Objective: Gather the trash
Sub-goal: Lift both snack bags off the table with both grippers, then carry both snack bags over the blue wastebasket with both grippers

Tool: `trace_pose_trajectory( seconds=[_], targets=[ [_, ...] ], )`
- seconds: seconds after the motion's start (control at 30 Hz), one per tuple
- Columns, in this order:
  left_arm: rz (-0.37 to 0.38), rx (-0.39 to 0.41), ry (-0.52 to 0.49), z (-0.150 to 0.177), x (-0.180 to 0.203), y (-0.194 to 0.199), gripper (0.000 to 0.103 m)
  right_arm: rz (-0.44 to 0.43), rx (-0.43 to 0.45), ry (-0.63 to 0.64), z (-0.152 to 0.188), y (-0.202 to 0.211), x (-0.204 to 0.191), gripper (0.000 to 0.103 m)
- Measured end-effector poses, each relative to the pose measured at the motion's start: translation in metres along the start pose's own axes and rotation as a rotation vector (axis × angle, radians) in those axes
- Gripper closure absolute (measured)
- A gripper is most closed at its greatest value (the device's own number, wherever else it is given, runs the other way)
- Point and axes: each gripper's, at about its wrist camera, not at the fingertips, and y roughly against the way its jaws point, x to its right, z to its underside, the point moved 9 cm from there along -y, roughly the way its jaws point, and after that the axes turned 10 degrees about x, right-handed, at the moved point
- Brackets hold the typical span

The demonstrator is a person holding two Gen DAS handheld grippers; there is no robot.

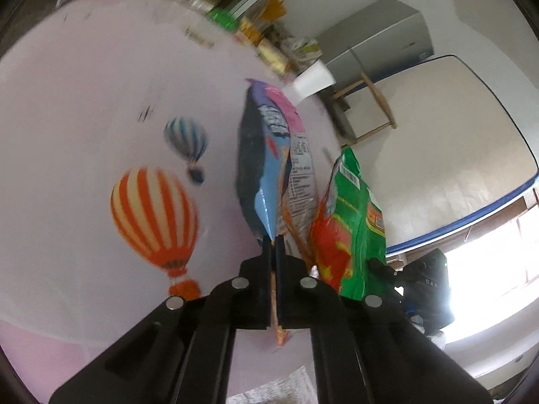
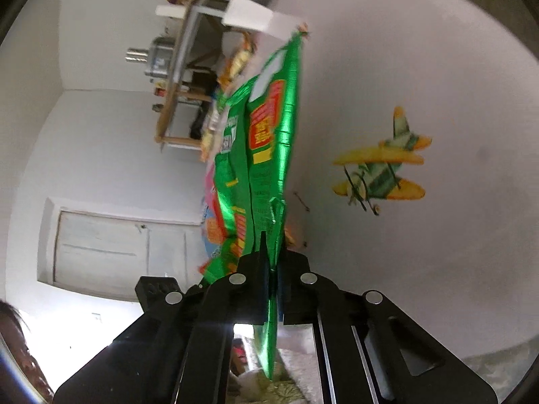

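A pale pink desk (image 1: 84, 77) printed with hot-air balloons (image 1: 153, 215) and a small green-and-yellow biplane (image 2: 380, 165) fills most of both wrist views. Behind it are white walls, a white door (image 2: 101, 249) and a grey cabinet (image 1: 380, 40). Blurred snack packets (image 1: 269, 50) crowd the desk's far edge, near a wooden stool (image 1: 367, 107). The left gripper (image 1: 273, 245) has its fingers closed on the bottom edge of a blue-and-pink snack bag (image 1: 266, 155), held up off the desk. Just beside it, the right gripper (image 2: 272, 249) is clamped on a green snack bag (image 2: 266, 155), also held off the desk.
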Motion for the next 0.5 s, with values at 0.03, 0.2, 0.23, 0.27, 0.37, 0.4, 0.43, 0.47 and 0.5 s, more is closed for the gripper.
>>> trace_pose_trajectory(
  seconds=[0.03, 0.2, 0.23, 0.27, 0.37, 0.4, 0.43, 0.47, 0.5],
  targets=[
    [0.006, 0.011, -0.015, -0.004, 0.005, 0.002, 0.102, -0.007, 0.014, 0.006, -0.003, 0.005, -0.003, 0.101],
    [0.059, 0.056, -0.104, -0.026, 0.042, 0.007, 0.102, -0.059, 0.097, 0.006, -0.017, 0.037, -0.012, 0.101],
    [0.075, 0.063, -0.127, -0.030, 0.053, 0.005, 0.102, -0.069, 0.120, 0.002, -0.021, 0.046, -0.012, 0.101],
    [0.088, 0.064, -0.146, -0.032, 0.062, 0.003, 0.102, -0.079, 0.144, -0.001, -0.024, 0.055, -0.012, 0.101],
    [0.125, 0.038, -0.198, -0.032, 0.091, -0.014, 0.102, -0.107, 0.220, -0.015, -0.031, 0.085, -0.006, 0.101],
    [0.136, 0.025, -0.214, -0.030, 0.100, -0.020, 0.102, -0.112, 0.252, -0.024, -0.034, 0.098, -0.001, 0.101],
    [0.158, 0.005, -0.234, -0.027, 0.115, -0.030, 0.102, -0.115, 0.285, -0.038, -0.037, 0.113, 0.006, 0.101],
    [0.178, -0.012, -0.254, -0.024, 0.129, -0.040, 0.102, -0.116, 0.312, -0.050, -0.039, 0.125, 0.013, 0.102],
    [0.196, -0.028, -0.275, -0.020, 0.141, -0.048, 0.102, -0.112, 0.341, -0.063, -0.042, 0.138, 0.021, 0.102]
  ],
)
